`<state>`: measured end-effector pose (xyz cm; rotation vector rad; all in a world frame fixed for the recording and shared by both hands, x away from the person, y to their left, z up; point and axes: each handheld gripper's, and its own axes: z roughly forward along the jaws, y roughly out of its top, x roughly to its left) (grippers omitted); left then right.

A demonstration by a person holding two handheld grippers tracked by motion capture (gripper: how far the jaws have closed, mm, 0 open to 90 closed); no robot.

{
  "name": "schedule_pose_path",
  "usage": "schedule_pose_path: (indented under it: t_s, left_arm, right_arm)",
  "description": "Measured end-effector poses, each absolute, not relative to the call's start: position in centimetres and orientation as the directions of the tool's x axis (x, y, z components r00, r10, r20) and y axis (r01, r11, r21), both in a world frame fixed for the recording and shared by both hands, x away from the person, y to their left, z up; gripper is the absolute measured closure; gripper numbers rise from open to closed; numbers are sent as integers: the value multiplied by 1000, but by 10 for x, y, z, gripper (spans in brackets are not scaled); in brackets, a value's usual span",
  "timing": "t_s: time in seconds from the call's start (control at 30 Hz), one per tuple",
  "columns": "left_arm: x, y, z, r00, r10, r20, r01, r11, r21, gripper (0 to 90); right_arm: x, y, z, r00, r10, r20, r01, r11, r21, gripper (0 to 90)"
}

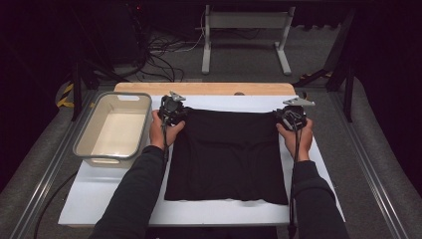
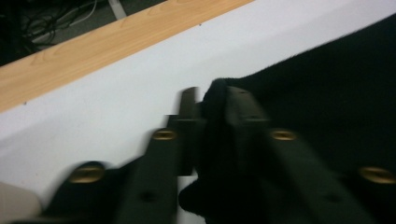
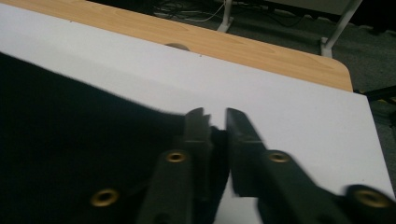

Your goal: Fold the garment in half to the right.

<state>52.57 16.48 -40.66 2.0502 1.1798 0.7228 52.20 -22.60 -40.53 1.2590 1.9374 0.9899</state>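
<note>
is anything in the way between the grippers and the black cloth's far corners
Nothing visible. The left gripper has its jaws closed on the far left corner of the black cloth, and the right gripper pinches the far right corner. The bin stands apart at the left.

My left gripper [image 1: 172, 110] at upper centre-left of the high view: black body, grey three-cornered plate on top. My right gripper [image 1: 293, 116] at upper centre-right: same build, same grey plate. A black cable trails from each down along my forearm toward the bottom edge. My sleeves [image 1: 133, 194] are dark grey, long, reaching the wrists. In both gripper views my jaws are matt black bars with round brass-coloured screws.
</note>
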Motion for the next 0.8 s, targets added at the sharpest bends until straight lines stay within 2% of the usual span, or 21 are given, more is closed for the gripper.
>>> schedule_pose_path:
  t_s: [0.03, 0.13, 0.5, 0.53, 0.57, 0.6, 0.67, 0.8]
  left_arm:
    - [524, 163, -406, 453, 882, 133, 520, -382, 764, 626]
    - [516, 161, -404, 461, 882, 94, 501, -346, 794, 551]
    - [439, 144, -401, 643, 748, 164, 330, -463, 823, 425]
    - [418, 143, -402, 685, 713, 152, 310, -474, 824, 409]
    - [418, 143, -402, 685, 713, 152, 310, -474, 824, 407]
    - [404, 141, -405, 704, 689, 171, 293, -501, 814, 407]
    - [383, 138, -409, 756, 636, 154, 271, -519, 811, 390]
    - [344, 134, -423, 847, 515, 131, 219, -564, 796, 465]
  right_arm:
    - [521, -224, -403, -336, 935, -116, 459, 271, 846, 641]
    - [517, -225, -400, -331, 939, -90, 454, 242, 858, 574]
    - [459, -207, -401, -502, 865, -6, 409, 244, 879, 582]
    - [444, -198, -407, -551, 834, -4, 395, 265, 879, 576]
    - [438, -195, -409, -569, 823, -1, 394, 273, 878, 576]
    - [438, -195, -409, -569, 823, -1, 394, 273, 878, 576]
    - [425, -188, -417, -602, 798, 20, 399, 278, 874, 576]
    - [400, -169, -429, -681, 732, 1, 398, 369, 840, 642]
